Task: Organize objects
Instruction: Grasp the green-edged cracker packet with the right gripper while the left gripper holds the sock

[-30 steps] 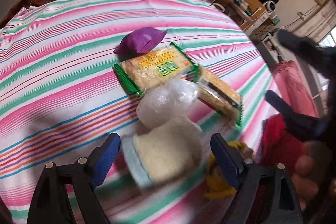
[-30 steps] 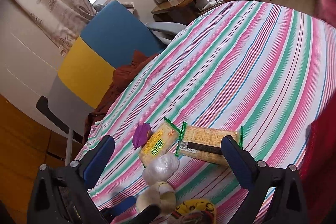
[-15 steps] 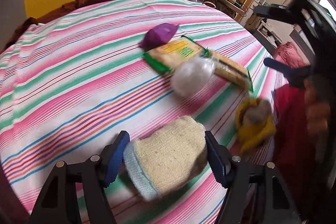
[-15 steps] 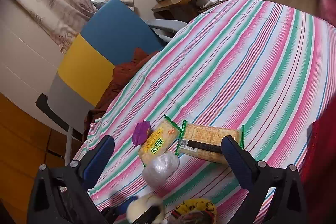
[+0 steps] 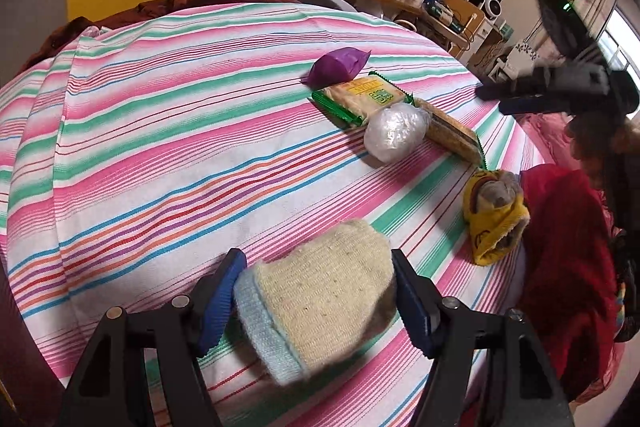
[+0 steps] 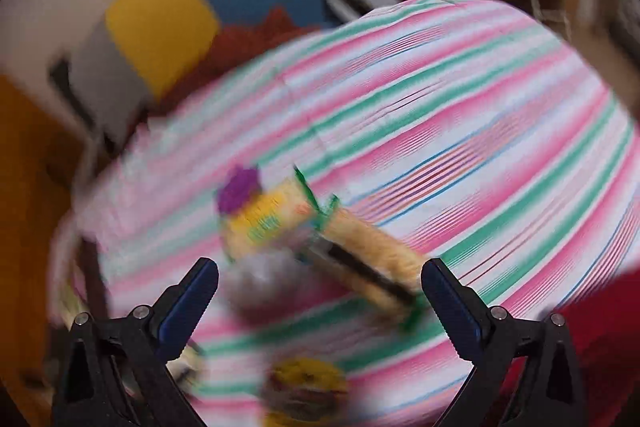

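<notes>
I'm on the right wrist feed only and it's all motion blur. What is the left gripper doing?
Observer: The left gripper is shut on a beige sock with a light blue cuff, near the table's front edge.
Operator: Is the sock touching the snacks?
Observer: No. It sits apart from them; bare striped cloth lies between it and the clear wrapped ball.
Operator: What's the yellow blob at the bottom of my view?
Observer: A yellow rolled sock with grey showing inside, lying at the table's edge beside red fabric.
Operator: And my gripper?
Observer: The right gripper is open and empty, above the crackers.
</notes>
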Motion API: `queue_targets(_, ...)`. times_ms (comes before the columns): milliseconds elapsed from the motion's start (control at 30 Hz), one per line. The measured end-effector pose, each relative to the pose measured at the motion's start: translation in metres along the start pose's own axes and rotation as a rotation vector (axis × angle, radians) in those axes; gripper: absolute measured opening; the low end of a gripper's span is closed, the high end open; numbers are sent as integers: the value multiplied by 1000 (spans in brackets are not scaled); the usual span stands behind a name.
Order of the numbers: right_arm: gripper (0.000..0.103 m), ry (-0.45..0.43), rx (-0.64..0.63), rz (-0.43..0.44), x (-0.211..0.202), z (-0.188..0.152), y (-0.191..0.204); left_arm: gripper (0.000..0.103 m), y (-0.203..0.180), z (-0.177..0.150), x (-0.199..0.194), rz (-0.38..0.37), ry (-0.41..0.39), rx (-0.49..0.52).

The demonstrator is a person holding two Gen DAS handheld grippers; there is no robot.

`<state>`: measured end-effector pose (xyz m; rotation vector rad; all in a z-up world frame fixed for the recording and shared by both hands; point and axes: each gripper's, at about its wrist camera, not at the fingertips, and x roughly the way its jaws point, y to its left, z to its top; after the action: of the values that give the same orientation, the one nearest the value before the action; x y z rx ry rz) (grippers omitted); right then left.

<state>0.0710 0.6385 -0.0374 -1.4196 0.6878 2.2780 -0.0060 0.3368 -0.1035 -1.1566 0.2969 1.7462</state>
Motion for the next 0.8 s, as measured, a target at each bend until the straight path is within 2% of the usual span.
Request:
queue_targets(133, 102, 111, -259, -132, 24, 1, 13, 73, 1, -1, -1, -9, -17, -18)
queue_targets(300, 97, 205, -394, -157, 58, 2, 20, 74, 0, -2, 1, -6, -25, -13)
queue_targets(400, 84, 248, -390, -172, 74, 6, 17, 75, -1, -2, 1, -1, -28, -7)
queue_targets(467, 69, 264, -358, -181, 80, 8, 9, 75, -2, -2, 2, 4, -30, -1)
queue_targets(533, 61, 269, -330, -137, 79, 7, 4, 76, -3, -2, 3, 11, -32, 4)
queue_targets(567, 51, 264, -324, -123, 76, 6, 2, 76, -3, -2, 4, 13, -33, 6)
queue_targets(700, 49, 242, -301, -132, 60, 6, -2, 75, -11, -4, 5, 42, -40, 56)
queue_targets(800, 48, 207, -274, -141, 43, 3, -6, 72, -13, -4, 2, 48, -38, 58)
